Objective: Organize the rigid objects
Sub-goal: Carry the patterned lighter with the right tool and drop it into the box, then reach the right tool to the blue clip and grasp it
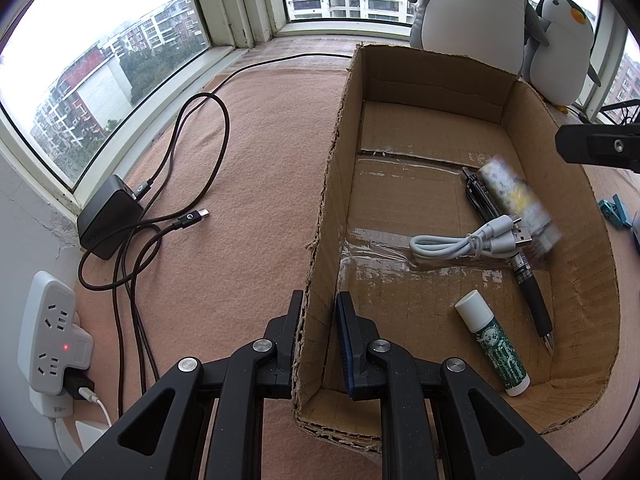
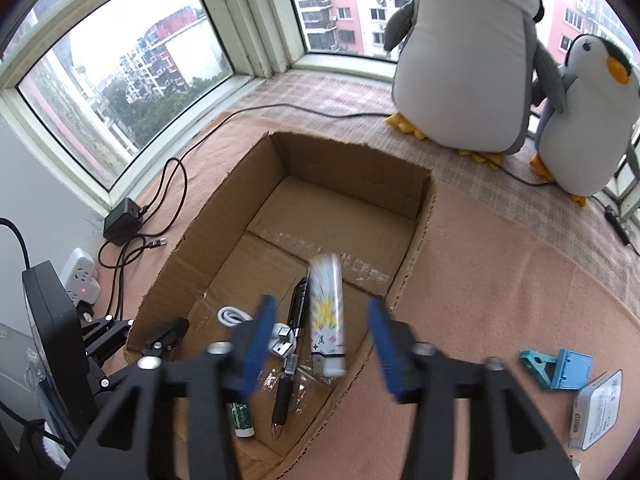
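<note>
**Cardboard box half filled, loose items wait off my right claw**

Cardboard walls frame what I have so far: the white patterned tube (image 2: 327, 312) is blurred in both views, directly ahead of and between the spread blue pads of my right claw (image 2: 322, 344). I cannot tell whether it is resting on the box floor or in the air just above it. Its long axis runs away from me, nearly in line with the claw's fingers. That claw stands wide open with nothing held.

Beside the tube, inside the cardboard box (image 2: 416, 248), lie a black pen (image 2: 294, 344) roughly parallel to it, a coiled white USB cable (image 1: 460, 244) crossing the pen, and a green glue stick (image 1: 494, 346) nearer the front wall.

My left claw (image 1: 318, 320) straddles the box's left wall, one finger outside and one inside. The outer finger sits against the cardboard, but I can see a gap on the inner side, so I cannot tell whether it truly pinches the wall; I judge it is there to steady the box.

What remains outside, by my reading, are the blue clip (image 2: 554, 368) and the small white tin (image 2: 598, 416), both on the pink cloth (image 2: 500, 280) to the right of the box and near my right claw. The right hand is plainly the closer one, so a turn to the right and down would reach them. The clip lies nearer the box than the tin does.
</note>
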A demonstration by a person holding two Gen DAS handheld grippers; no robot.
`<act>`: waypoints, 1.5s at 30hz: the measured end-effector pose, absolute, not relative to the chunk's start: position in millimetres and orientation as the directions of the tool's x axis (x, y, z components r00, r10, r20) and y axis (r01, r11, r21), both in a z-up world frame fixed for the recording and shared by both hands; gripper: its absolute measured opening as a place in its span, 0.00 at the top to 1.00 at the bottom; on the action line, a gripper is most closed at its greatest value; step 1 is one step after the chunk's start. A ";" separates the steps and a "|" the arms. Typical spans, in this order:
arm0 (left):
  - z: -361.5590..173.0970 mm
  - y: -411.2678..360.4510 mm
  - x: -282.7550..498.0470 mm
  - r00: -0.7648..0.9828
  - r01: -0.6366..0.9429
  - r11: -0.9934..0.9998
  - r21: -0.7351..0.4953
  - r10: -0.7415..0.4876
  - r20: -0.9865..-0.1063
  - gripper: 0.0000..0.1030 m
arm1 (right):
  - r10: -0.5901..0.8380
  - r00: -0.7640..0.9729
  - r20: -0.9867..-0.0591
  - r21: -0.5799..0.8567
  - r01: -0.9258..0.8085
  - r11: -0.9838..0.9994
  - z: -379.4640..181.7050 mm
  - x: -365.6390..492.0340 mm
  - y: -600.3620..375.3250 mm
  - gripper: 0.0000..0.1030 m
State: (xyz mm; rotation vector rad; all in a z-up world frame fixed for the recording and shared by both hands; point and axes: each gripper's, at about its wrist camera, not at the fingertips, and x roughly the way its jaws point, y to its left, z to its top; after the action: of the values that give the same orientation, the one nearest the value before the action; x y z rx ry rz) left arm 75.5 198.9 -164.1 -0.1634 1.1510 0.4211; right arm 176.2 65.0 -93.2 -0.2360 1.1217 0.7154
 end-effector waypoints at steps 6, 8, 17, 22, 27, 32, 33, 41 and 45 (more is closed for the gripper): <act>-164.2 198.6 76.7 0.338 -0.407 0.909 0.089 0.241 -0.910 0.84 | 0.407 0.253 -0.877 0.168 -0.634 0.755 -88.0 171.8 59.7 0.52; -164.2 198.5 76.7 0.338 -0.407 0.909 0.090 0.241 -0.910 0.84 | 0.413 0.254 -0.874 0.176 -0.628 0.758 -86.6 170.4 54.8 0.52; -163.8 198.6 76.8 0.336 -0.406 0.909 0.093 0.244 -0.910 0.84 | 0.427 0.286 -0.858 0.193 -0.591 0.783 -74.4 160.7 13.8 0.52; -163.7 198.4 77.3 0.337 -0.407 0.909 0.093 0.244 -0.909 0.84 | 0.433 0.306 -0.848 0.203 -0.566 0.799 -65.7 152.8 -19.8 0.52; -163.1 198.7 77.4 0.337 -0.408 0.909 0.092 0.243 -0.909 0.84 | 0.405 0.333 -0.851 0.195 -0.516 0.834 -65.5 141.3 -70.4 0.52; -162.9 198.6 77.0 0.336 -0.408 0.908 0.093 0.244 -0.910 0.84 | 0.366 0.335 -0.868 0.203 -0.433 0.878 -76.5 133.0 -124.9 0.52; -162.9 198.5 76.9 0.336 -0.408 0.908 0.094 0.245 -0.909 0.84 | 0.359 0.332 -0.872 0.203 -0.421 0.884 -79.5 132.1 -133.4 0.52; -161.9 199.0 76.8 0.335 -0.408 0.908 0.095 0.246 -0.909 0.84 | 0.302 0.290 -0.908 0.211 -0.306 0.928 -109.9 128.0 -193.9 0.52; -161.9 198.8 76.8 0.309 -0.419 0.901 0.112 0.257 -0.916 0.84 | 0.299 0.265 -0.917 0.228 -0.268 0.936 -124.2 128.2 -207.9 0.53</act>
State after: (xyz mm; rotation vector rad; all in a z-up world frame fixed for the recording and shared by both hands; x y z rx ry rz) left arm 76.8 198.8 -161.9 -0.1578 1.1755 0.4493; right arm 128.2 -207.9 -124.2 0.0283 1.2454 0.3834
